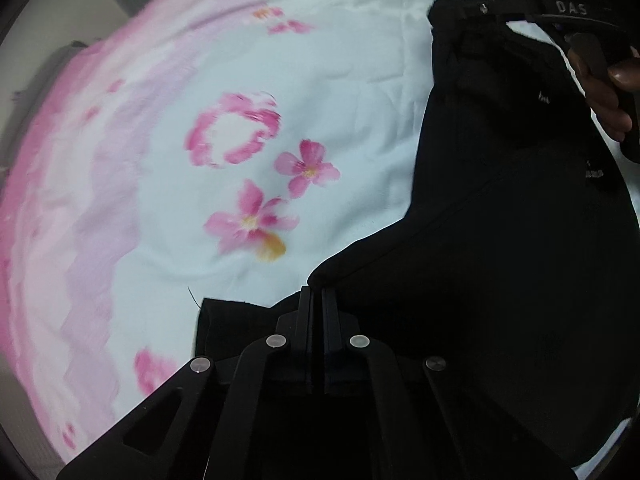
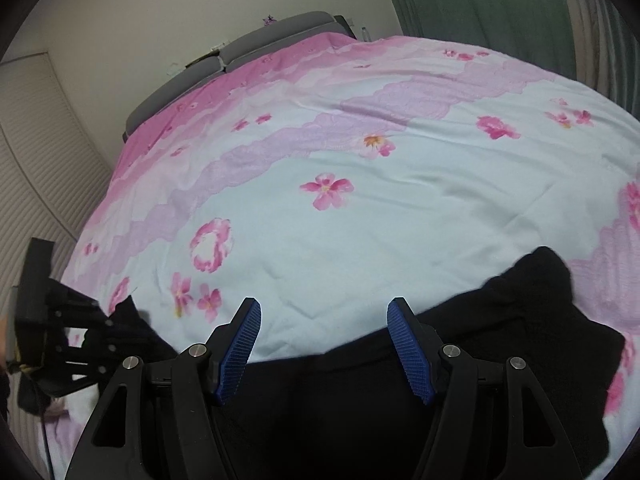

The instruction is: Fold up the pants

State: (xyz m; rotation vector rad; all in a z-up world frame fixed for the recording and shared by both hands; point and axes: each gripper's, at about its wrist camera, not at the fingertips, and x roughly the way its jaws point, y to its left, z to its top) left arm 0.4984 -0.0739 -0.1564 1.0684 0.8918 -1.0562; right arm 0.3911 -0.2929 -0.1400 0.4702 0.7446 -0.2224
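My left tool [image 1: 318,300] is clenched on the near edge of the black pants [image 1: 500,240] on the bed [image 2: 360,220], my right tool [image 2: 324,344] released above them, so I should lift slowly and evenly.

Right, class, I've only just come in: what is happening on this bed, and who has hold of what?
A person is working on black pants spread on a floral bedspread, with a handheld gripper in each hand. The left gripper is shut, its jaws pinched on an edge of the dark fabric. The right gripper hangs open above the pants, its blue pads apart and gripping nothing. The pants look bunched rather than neatly folded, so the folding is not finished.
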